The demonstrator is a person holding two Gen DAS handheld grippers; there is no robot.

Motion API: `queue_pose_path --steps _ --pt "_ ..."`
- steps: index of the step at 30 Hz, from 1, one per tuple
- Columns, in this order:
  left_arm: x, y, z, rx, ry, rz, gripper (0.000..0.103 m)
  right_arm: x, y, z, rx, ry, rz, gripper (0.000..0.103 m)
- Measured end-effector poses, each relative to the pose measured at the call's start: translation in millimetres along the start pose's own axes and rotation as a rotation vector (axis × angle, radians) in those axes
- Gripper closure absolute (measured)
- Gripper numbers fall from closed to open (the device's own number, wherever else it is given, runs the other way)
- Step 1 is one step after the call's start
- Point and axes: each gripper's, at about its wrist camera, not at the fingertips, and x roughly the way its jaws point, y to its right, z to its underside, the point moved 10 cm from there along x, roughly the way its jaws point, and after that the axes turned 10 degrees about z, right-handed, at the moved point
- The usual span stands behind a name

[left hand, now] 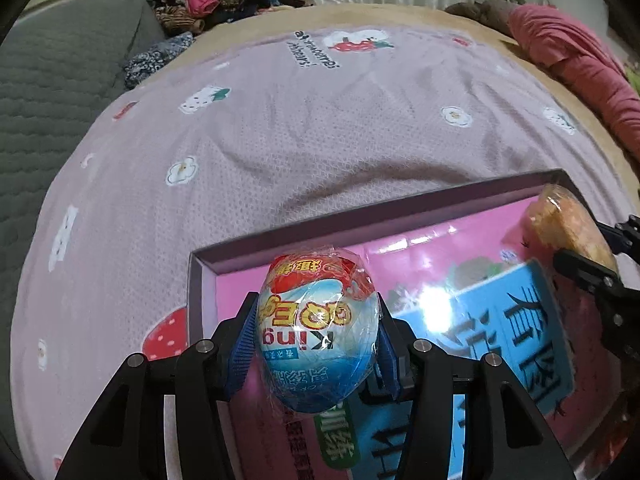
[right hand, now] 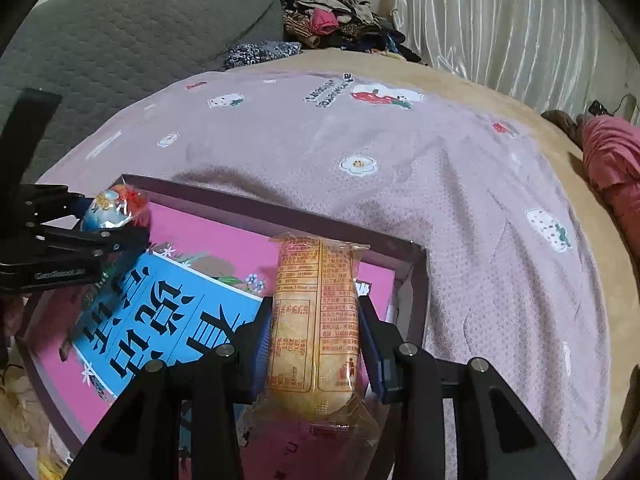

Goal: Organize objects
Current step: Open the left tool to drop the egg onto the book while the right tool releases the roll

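Carrying both items over the box [left hand: 208,276] on the bed: left tongs [left hand: 316,332] clamp a wrapped toy egg [left hand: 316,320], right tongs [right hand: 314,344] clamp a biscuit packet [right hand: 316,320]. Beyond lies the quilt [right hand: 400,180]. Next, probably lower and release each inside

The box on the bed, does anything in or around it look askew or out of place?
The blue book lies crooked in the box, at an angle to its walls. Otherwise nothing is spilled or damaged; the egg-shaped toy and snack packet are held above it.
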Motion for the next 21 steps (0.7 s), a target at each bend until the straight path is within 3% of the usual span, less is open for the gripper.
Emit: queue_pose_path --steps 8,13,18,21 --pt "2 -1 -4 0.0 -0.012 -0.026 0.045 5 0 4 -0.007 -0.03 0.01 0.061" --pt "-1 -4 -1 -0.015 -0.023 -0.028 0.03 6 2 3 0.0 -0.036 0.011 0.049" --pt "-12 -2 4 -0.039 -0.015 0.01 0.029 -1 3 1 0.006 -0.012 0.013 0.037" --pt "-36 1 6 -0.04 0.021 0.024 0.029 -21 11 -2 0.011 0.019 0.035 0.035"
